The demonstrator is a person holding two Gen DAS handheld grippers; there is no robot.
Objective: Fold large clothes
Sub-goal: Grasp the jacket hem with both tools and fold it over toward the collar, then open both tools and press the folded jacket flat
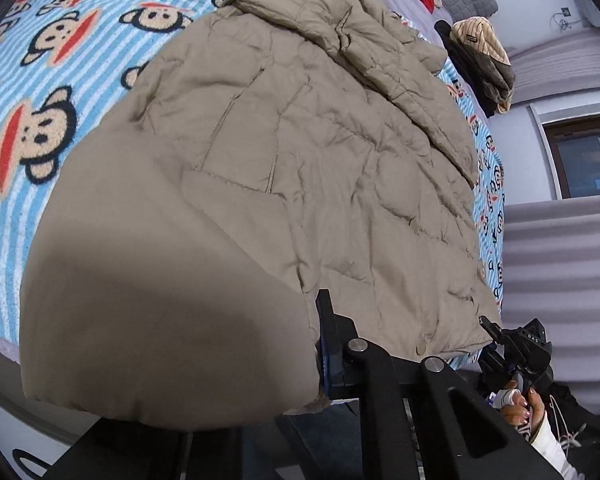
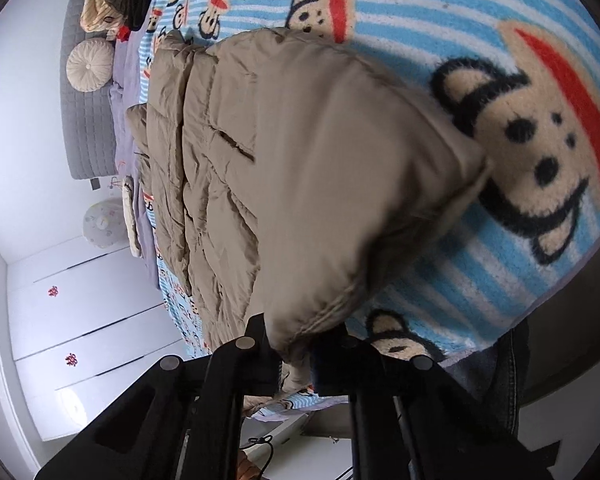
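Observation:
A large tan quilted jacket (image 1: 308,152) lies spread on a bed covered by a blue striped monkey-print blanket (image 1: 52,80). In the left wrist view my left gripper (image 1: 300,368) is shut on a lifted fold of the jacket's hem, which drapes over and hides its left finger. The right gripper (image 1: 512,344) shows there at the jacket's far hem corner, held by a hand. In the right wrist view my right gripper (image 2: 296,352) is shut on a lifted corner of the jacket (image 2: 300,184), raised above the blanket (image 2: 500,240).
A pile of dark and striped clothes (image 1: 480,60) sits at the bed's far edge. Grey pillows (image 2: 84,92) and a round cushion (image 2: 90,65) lie at the head. White wardrobe doors (image 2: 80,312) stand beside the bed. A window (image 1: 588,156) is in the wall.

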